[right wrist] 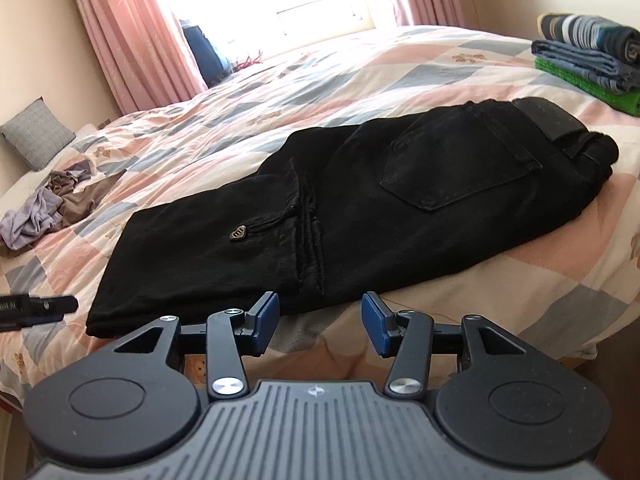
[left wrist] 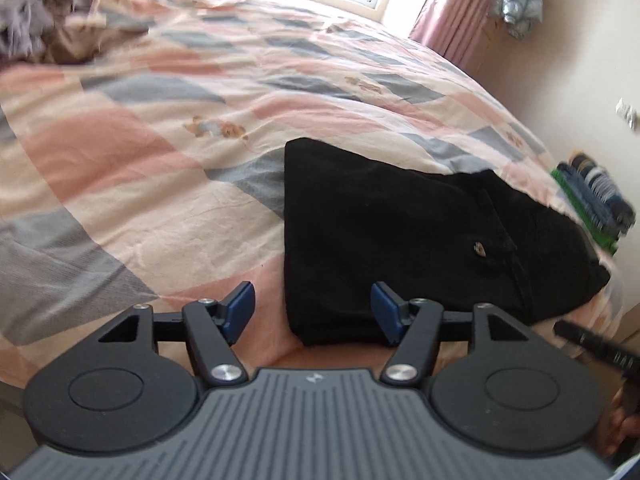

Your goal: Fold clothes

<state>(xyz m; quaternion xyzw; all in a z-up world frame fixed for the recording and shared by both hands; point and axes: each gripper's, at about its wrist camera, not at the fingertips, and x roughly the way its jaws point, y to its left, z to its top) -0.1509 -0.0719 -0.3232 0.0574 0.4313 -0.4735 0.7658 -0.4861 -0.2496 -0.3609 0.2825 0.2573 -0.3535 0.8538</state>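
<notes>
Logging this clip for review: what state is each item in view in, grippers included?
Black denim trousers: folded once, flat on the bed, not gripped.
Left hand-held gripper: open, holding nothing, over the trousers' near edge.
Right hand-held gripper: open, empty, at the trousers' near edge.
Stack of striped, blue and green clothes: folded, piled.
Lilac and brown garments: crumpled, unfolded.
Pink and grey checked bedcover: spread, lightly wrinkled.

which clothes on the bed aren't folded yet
The crumpled purple and brown heap near the grey pillow; the black trousers and striped stack are folded flat.
</notes>
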